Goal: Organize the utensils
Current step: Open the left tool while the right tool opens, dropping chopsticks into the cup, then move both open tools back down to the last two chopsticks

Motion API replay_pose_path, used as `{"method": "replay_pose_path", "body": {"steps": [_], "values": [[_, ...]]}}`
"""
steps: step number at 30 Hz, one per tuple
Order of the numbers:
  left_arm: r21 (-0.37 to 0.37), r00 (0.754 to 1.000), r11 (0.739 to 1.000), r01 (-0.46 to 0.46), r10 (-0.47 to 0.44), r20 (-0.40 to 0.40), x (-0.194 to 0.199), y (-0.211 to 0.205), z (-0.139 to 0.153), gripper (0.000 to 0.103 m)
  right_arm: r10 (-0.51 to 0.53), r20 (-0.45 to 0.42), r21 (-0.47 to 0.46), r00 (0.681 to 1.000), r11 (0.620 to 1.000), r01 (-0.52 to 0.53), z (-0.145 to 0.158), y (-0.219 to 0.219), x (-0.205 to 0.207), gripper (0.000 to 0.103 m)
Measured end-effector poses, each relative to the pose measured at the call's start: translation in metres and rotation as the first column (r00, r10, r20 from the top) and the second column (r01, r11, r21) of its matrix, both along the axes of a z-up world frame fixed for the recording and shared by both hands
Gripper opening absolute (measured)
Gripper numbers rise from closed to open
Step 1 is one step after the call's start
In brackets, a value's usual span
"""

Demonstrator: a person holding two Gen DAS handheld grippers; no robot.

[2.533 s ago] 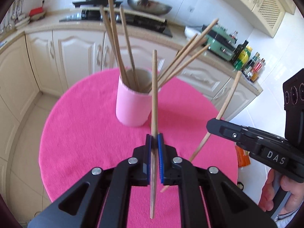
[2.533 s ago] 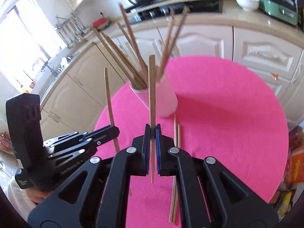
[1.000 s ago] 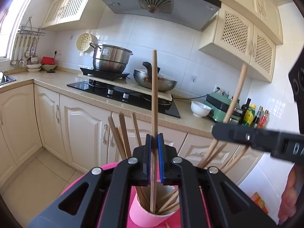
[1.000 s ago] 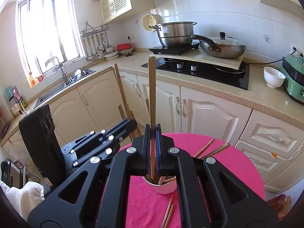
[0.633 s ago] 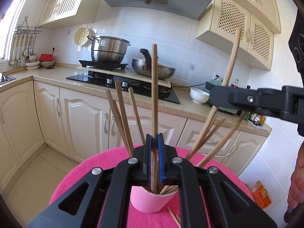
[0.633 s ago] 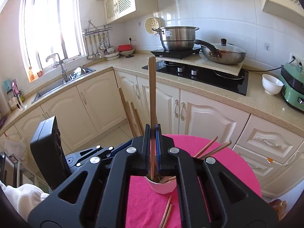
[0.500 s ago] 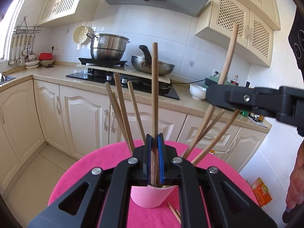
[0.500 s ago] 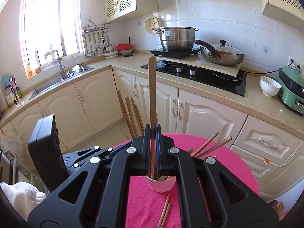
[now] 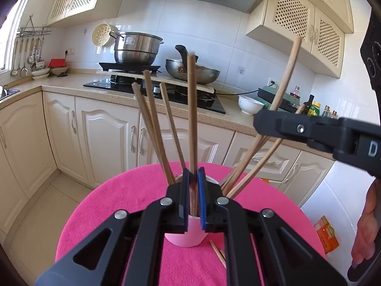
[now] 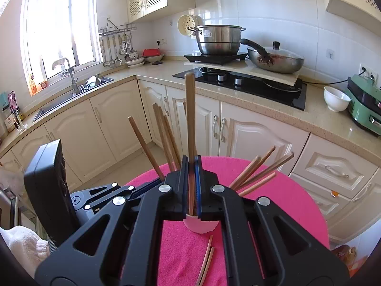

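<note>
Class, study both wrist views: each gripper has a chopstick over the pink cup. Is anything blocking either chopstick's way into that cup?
Nothing visible blocks either one. The left gripper, jaws opening, has its chopstick already reaching into the pink cup. The right gripper stays clamped on its chopstick, lower end at the cup's mouth. The standing chopsticks lean outward.

— We see a fuzzy, matt pink cloth (image 9: 133, 197) over the table, and bare matt wood chopsticks (image 9: 191, 119) in a smooth pink cup (image 9: 183, 238).

— We also see matt black plastic grippers with shiny metal screws (image 10: 164, 188), a polished steel pot (image 10: 219, 39) and glossy wall tiles (image 9: 214, 33).
</note>
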State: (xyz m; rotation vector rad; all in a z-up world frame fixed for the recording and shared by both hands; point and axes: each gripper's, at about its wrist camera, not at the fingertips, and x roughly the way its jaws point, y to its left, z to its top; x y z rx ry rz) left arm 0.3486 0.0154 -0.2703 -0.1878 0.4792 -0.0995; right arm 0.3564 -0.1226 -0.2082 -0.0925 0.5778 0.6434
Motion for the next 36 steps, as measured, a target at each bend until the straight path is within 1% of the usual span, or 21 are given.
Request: {"method": "replay_pose_path", "body": {"steps": [1, 2, 3, 13, 21, 27, 29, 34, 36], "values": [[0.001, 1.000, 1.000, -0.003, 0.003, -0.001, 0.000, 0.000, 0.001, 0.018, 0.002, -0.002, -0.002, 1.000, 1.000, -0.002, -0.001, 0.001, 0.000, 0.006], [0.008, 1.000, 1.000, -0.013, 0.013, 0.000, -0.002, 0.000, 0.002, 0.029, 0.002, -0.002, -0.002, 1.000, 1.000, -0.002, -0.002, 0.001, 0.000, 0.006], [0.015, 1.000, 1.000, -0.024, 0.024, 0.005, -0.003, 0.000, 0.002, 0.030, 0.002, -0.003, 0.000, 1.000, 1.000, -0.002, -0.002, 0.001, 0.000, 0.006], [0.028, 0.997, 0.997, -0.073, 0.073, -0.008, -0.019, 0.010, 0.008, 0.031, 0.000, -0.022, -0.003, 1.000, 1.000, 0.000, -0.014, 0.004, 0.003, 0.006], [0.044, 0.994, 0.993, -0.110, 0.111, -0.020, -0.028, 0.020, 0.013, 0.033, -0.003, -0.035, -0.043, 0.999, 0.999, 0.001, -0.037, 0.015, 0.002, 0.006], [0.083, 0.992, 0.989, -0.122, 0.124, -0.029, -0.033, 0.025, 0.017, 0.033, -0.021, -0.054, -0.064, 0.998, 0.998, 0.017, -0.056, 0.019, 0.001, 0.006], [0.091, 0.992, 0.988, -0.122, 0.125, -0.030, -0.035, 0.028, 0.019, 0.033, -0.021, -0.035, -0.073, 0.999, 0.997, 0.018, -0.057, 0.021, -0.003, 0.006], [0.088, 0.991, 0.988, -0.126, 0.129, -0.025, -0.043, 0.035, 0.025, 0.033, -0.038, -0.032, -0.071, 0.999, 0.997, 0.036, -0.053, 0.025, -0.004, 0.006], [0.084, 0.991, 0.988, -0.130, 0.133, -0.025, -0.046, 0.038, 0.028, 0.037, -0.050, -0.031, -0.060, 0.998, 0.997, 0.048, -0.051, 0.025, -0.008, 0.007]]}}
